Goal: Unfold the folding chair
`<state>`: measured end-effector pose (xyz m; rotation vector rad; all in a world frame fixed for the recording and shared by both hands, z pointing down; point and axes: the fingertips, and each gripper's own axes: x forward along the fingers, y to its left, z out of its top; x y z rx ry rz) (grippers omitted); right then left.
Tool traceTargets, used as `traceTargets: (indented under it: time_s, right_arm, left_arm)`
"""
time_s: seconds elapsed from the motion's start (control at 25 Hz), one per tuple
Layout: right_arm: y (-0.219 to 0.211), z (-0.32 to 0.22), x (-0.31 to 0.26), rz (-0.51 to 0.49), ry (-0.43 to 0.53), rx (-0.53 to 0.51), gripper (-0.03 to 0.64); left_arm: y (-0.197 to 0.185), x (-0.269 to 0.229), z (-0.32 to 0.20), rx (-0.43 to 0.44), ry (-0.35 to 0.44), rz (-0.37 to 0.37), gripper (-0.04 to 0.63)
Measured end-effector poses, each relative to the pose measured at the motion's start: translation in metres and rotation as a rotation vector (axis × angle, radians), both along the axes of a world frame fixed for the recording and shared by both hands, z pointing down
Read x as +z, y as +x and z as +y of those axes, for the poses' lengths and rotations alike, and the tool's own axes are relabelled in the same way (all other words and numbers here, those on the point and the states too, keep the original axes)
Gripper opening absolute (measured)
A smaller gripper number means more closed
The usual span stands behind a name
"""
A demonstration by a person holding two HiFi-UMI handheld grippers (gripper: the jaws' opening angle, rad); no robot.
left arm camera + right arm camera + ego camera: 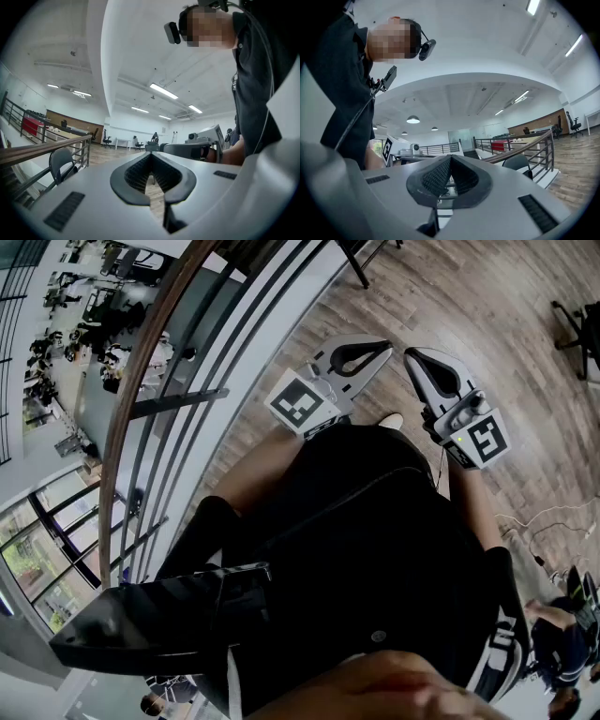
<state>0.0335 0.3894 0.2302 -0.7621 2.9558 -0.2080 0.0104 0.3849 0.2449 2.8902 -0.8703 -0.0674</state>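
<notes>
The left gripper (384, 349) and right gripper (414, 358) were held level above the wood floor (487, 315), near the railing (178, 352); both jaw pairs were pressed together, nothing gripped.

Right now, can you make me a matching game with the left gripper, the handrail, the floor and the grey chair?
Things:
1. left gripper
2. handrail
3. floor
4. grey chair

Descriptions:
A. made of wood planks
B. stands beside the handrail
C. fingers shut, holding nothing
D. brown and curved

Right pairs: 1-C, 2-D, 3-A, 4-B.
</notes>
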Motion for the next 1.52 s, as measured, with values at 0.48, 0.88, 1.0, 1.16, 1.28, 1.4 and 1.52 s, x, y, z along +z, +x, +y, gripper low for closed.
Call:
traceTargets:
  time_s: [0.48, 0.88, 1.0, 1.16, 1.28, 1.4, 1.52]
  right_arm:
    - [0.004, 0.001, -0.006, -0.009, 0.017, -0.005, 0.006]
    - [0.015, 0.007, -0.011, -0.025, 0.042, -0.031, 0.006]
    - [0.027, 0.009, -0.009, 0.005, 0.062, -0.018, 0.006]
    - [0.049, 0.008, 0.001, 0.001, 0.042, -0.027, 0.006]
    - [0.060, 0.007, 0.002, -0.005, 0.034, -0.049, 0.006]
    - [0.068, 0.005, 0.001, -0.016, 0.031, -0.080, 0.006]
    - [0.067, 0.003, 0.004, -0.029, 0.021, -0.110, 0.006]
  left_arm:
    - [0.005, 0.001, 0.003, 0.016, 0.015, -0.012, 0.003]
    - [0.016, -0.001, 0.004, 0.000, 0.009, -0.019, 0.003]
    - [0.030, 0.005, 0.003, -0.016, -0.012, -0.025, 0.003]
    - [0.050, 0.015, 0.004, -0.038, -0.035, -0.015, 0.003]
    - [0.057, 0.014, 0.001, -0.070, -0.042, 0.006, 0.003]
    - [0.063, 0.012, -0.003, -0.111, -0.043, 0.016, 0.005]
    - [0.063, 0.009, -0.005, -0.138, -0.042, 0.017, 0.005]
